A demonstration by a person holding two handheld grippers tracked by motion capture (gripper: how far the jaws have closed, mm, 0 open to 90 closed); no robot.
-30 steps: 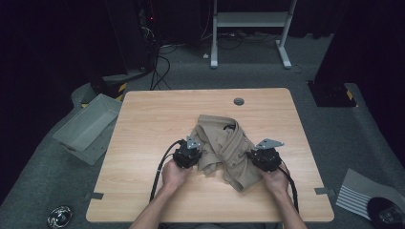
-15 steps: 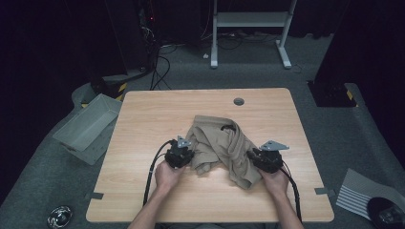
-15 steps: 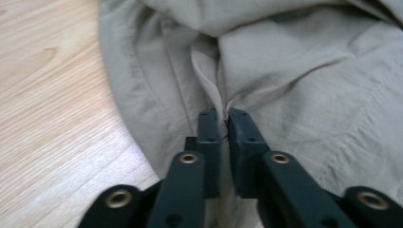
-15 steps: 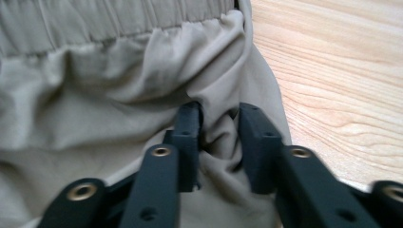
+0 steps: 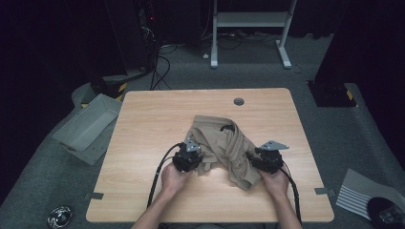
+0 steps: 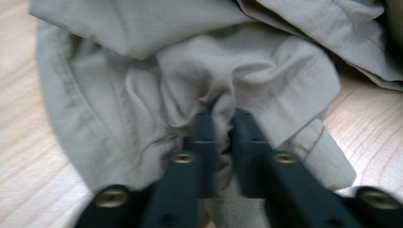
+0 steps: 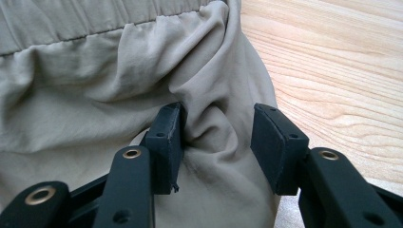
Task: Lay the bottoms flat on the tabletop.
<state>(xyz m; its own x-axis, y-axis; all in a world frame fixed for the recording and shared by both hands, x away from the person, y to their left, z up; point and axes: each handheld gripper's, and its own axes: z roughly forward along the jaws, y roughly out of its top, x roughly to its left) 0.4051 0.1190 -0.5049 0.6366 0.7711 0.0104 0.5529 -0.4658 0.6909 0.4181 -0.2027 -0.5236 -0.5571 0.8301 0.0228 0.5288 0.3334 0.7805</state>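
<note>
The tabletop [image 5: 143, 133] is a rectangular slab of pale wood-grain laminate with rounded corners; its near edge is partly covered by the person's forearms, and a round cable port [image 5: 239, 101] sits toward 12 o'clock. The surrounding floor is dark, and objects at its margins are hard to identify. A grey rectangular bin [image 5: 88, 126] lies off the tabletop at 9 o'clock. The garment [image 5: 222, 143], a crumpled khaki piece of thin woven cloth with stitched hems and a gathered elastic band, lies slightly toward 5 o'clock of the tabletop centre; its folds hide its full outline, so its type cannot be determined. The left hand-held gripper [image 5: 191, 155], at the garment's 8 o'clock edge, is clenched on a bunched fold, which fills the narrow gap between the black jaws. The right hand-held gripper [image 5: 255, 160], at the garment's 4 o'clock edge, has just been opening: its jaws stand apart, a ridge of cloth lies between them, touching one pad and clear of the other.
</note>
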